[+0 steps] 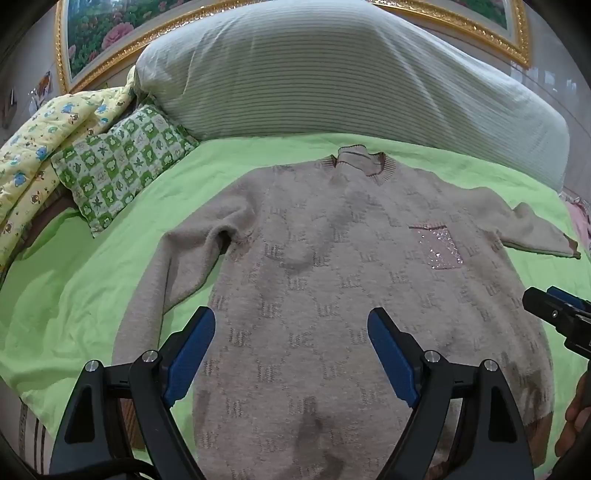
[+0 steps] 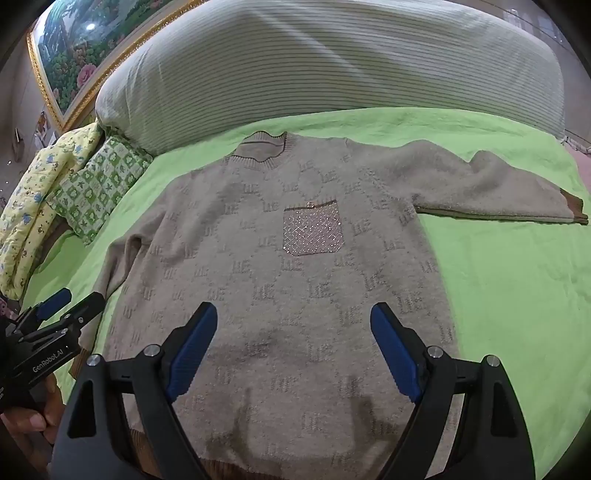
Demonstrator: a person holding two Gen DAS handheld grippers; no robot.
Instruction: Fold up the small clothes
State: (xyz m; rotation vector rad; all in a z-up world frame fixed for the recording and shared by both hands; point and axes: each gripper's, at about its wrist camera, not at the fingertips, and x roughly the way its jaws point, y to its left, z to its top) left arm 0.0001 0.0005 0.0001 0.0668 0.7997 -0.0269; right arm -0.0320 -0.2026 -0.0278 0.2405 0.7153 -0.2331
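Observation:
A small beige knit sweater [image 1: 332,280] [image 2: 295,280] lies flat, front up, on a green sheet, collar toward the pillows. It has a sparkly pink chest pocket [image 1: 439,247] [image 2: 312,230]. One sleeve hangs down along the body on the left; the other [image 2: 491,184] stretches out to the right. My left gripper [image 1: 291,325] hovers open over the lower left of the sweater, nothing between its blue pads. My right gripper [image 2: 293,321] hovers open over the lower middle of it, also with nothing between its pads. Each gripper shows at the edge of the other's view [image 1: 554,314] [image 2: 62,310].
A large striped white pillow [image 1: 332,74] [image 2: 332,66] lies behind the sweater. A green checked cushion [image 1: 122,162] and a yellow printed quilt [image 1: 48,140] sit at the back left. A gold-framed flower picture [image 1: 99,33] hangs behind. Bare green sheet [image 2: 517,295] spreads to the right.

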